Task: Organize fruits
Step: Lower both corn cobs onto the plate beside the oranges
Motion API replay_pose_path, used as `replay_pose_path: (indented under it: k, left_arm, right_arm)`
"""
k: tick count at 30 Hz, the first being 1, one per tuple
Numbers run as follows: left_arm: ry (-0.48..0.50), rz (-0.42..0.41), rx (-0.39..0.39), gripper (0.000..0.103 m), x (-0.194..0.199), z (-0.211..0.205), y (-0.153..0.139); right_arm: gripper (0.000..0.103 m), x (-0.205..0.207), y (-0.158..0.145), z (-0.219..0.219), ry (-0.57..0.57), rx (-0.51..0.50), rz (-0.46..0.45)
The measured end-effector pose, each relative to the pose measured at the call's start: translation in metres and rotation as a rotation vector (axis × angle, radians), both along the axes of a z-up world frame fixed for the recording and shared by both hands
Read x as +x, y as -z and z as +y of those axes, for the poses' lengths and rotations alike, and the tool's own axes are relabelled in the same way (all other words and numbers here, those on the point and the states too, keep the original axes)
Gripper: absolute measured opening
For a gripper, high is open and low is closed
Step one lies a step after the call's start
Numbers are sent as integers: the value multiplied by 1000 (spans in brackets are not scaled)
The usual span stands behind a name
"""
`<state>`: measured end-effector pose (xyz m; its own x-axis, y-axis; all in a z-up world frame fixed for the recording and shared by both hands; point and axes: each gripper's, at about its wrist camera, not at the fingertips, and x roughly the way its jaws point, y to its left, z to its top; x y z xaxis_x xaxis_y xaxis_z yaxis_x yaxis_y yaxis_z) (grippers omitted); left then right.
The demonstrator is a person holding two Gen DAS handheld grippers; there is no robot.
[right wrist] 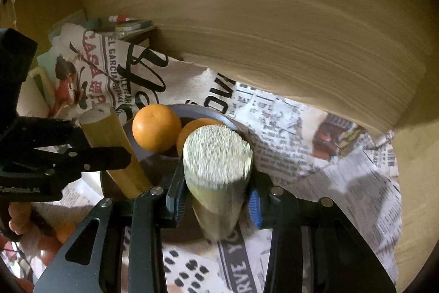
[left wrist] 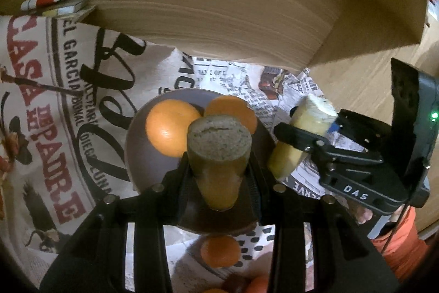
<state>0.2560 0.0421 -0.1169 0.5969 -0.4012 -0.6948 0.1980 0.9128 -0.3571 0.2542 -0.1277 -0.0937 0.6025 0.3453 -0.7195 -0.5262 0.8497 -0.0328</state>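
Two handheld grippers each carry a cut length of pale, fibrous stalk, possibly sugarcane, though the blurred, dim views leave that uncertain, toward a dark round plate (left wrist: 131, 133) on newspaper-covered ground. The left gripper (left wrist: 219, 172) is clenched on a yellowish stalk piece (left wrist: 219, 155) whose rough, grainy cut face points ahead, poised over the plate's near half. Just beyond its fingertips sit two smooth, glossy oranges (left wrist: 171, 127), side by side in the plate. The right gripper (right wrist: 216, 191) grasps a second stalk piece (right wrist: 218, 158), just right of the plate, its bristly end blurred. The step in hand appears to be delivery of both pieces; next, each must be lowered into the plate's free space beside the oranges without nudging them, then released.
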Motion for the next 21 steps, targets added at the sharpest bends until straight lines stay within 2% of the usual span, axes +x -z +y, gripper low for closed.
replay_pose_path:
  k: [5, 13, 17, 21]
  left_arm:
    - [-39, 23, -4, 40, 4, 18, 7]
    - [-55, 63, -64, 43, 7, 38, 19]
    - [-52, 71, -22, 44, 6, 36, 21]
    - [-33, 127, -11, 44, 10, 32, 33]
  right_arm:
    - [34, 7, 10, 22, -44, -17, 20]
    - [34, 7, 17, 46, -97, -41, 26]
    - [34, 5, 17, 53, -115, -62, 17]
    - [35, 5, 16, 55, -123, -50, 38]
